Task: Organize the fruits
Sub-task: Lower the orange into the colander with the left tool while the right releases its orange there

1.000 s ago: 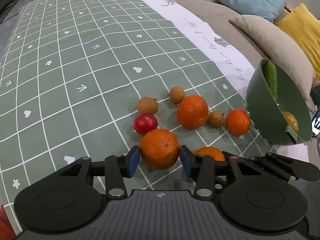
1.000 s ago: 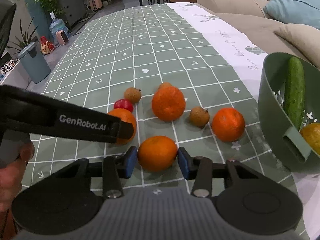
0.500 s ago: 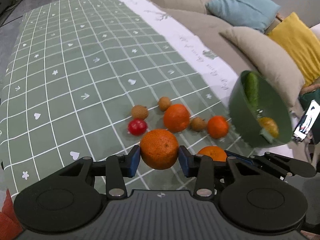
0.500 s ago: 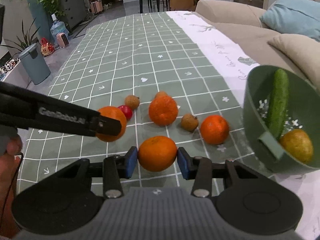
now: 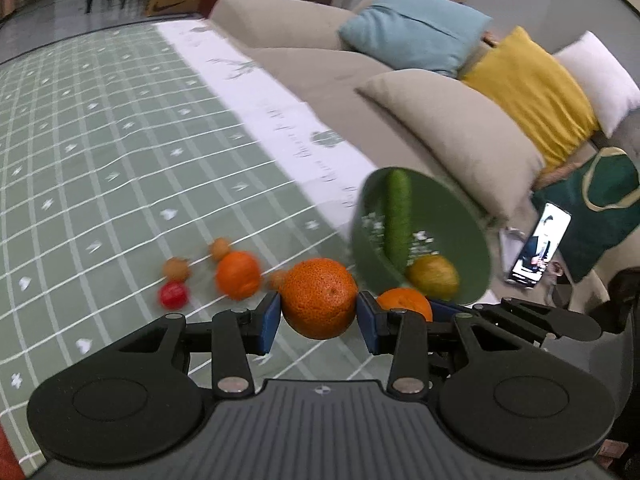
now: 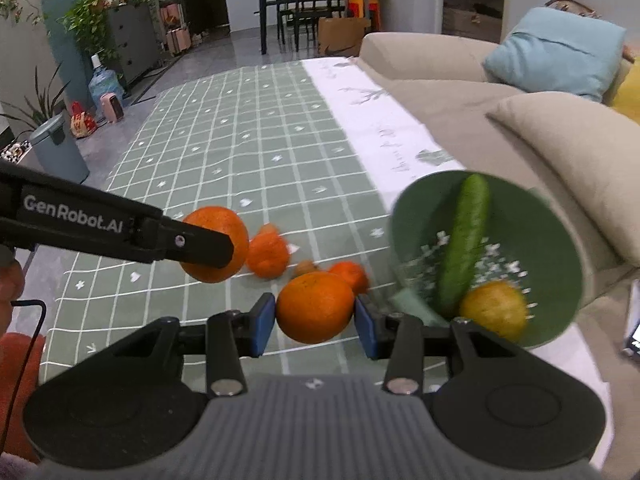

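I've got an orange (image 5: 319, 298) clamped between the blue pads of my left hand-held gripper (image 5: 318, 316), lifted off the green checked cloth (image 5: 120, 160). My right hand-held gripper (image 6: 315, 316) grips a second orange (image 6: 315, 307) the same way. Just to the right sits the green bowl (image 6: 536, 240), tilted, holding a cucumber (image 6: 464, 240) and a yellow fruit (image 6: 494, 309). More oranges and small fruits lie on the cloth behind, blurred.

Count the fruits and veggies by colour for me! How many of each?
Orange fruits: 4
Small brown fruits: 3
Red fruit: 1
Yellow fruit: 1
Green cucumber: 1
Total: 10
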`<state>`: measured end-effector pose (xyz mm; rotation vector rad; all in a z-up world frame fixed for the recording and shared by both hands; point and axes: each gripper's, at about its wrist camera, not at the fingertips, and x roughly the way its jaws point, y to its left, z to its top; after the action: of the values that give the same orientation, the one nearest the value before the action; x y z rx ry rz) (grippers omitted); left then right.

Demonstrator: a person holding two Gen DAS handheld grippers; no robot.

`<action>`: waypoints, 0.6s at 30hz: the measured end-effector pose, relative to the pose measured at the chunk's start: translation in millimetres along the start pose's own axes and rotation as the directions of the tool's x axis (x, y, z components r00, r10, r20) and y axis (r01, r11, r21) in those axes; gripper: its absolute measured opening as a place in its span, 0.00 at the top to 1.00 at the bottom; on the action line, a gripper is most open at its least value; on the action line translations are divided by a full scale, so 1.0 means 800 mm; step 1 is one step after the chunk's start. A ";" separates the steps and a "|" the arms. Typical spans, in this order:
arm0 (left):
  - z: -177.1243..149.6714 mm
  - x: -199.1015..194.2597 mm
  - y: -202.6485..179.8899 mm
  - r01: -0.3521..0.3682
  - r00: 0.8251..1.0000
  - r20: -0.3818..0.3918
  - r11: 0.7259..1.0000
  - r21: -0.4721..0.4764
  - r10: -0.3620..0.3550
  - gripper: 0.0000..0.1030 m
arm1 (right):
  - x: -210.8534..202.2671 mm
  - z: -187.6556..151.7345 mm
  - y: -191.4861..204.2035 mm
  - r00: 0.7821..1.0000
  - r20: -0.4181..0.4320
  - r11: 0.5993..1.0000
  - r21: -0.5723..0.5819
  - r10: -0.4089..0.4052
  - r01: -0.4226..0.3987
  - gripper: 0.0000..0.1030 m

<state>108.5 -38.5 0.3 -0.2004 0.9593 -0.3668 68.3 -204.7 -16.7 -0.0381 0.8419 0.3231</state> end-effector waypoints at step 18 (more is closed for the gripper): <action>0.061 0.097 -0.111 0.051 0.993 -0.119 0.975 0.218 -0.025 0.55 | -0.003 0.027 -0.122 0.985 0.008 0.985 -0.017 -0.172 0.172 0.61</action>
<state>169.6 -149.9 -2.4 0.0058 1.0215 -0.5214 111.4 -294.6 -9.2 -0.1258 0.8237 0.1683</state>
